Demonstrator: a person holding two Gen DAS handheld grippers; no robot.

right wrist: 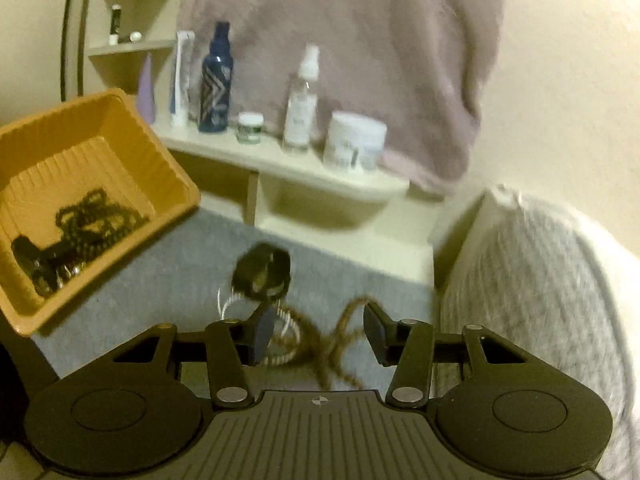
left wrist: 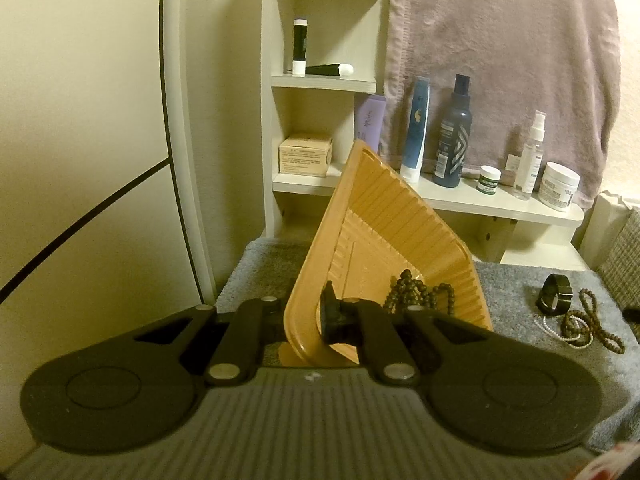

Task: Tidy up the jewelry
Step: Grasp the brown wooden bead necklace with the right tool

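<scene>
Jewelry is partly gathered: dark beaded necklace (left wrist: 416, 292) is lying in the tilted orange plastic tray (left wrist: 384, 216), which the left gripper (left wrist: 316, 316) is clamping by its rim, tipping it to receive pieces. Right gripper (right wrist: 316, 334), jaws apart, is hovering over the brown bead strand (right wrist: 332, 344) beside the black watch (right wrist: 262, 276) on grey cloth (right wrist: 160, 280).

left wrist view: close behind its fingers, looks forward and down at the orange tray (left wrist: 384, 216) | right wrist view: more to the right, looks down at the grey mat (right wrist: 168, 280) | both see: tray, shelf (left wrist: 500, 204), mat
</scene>
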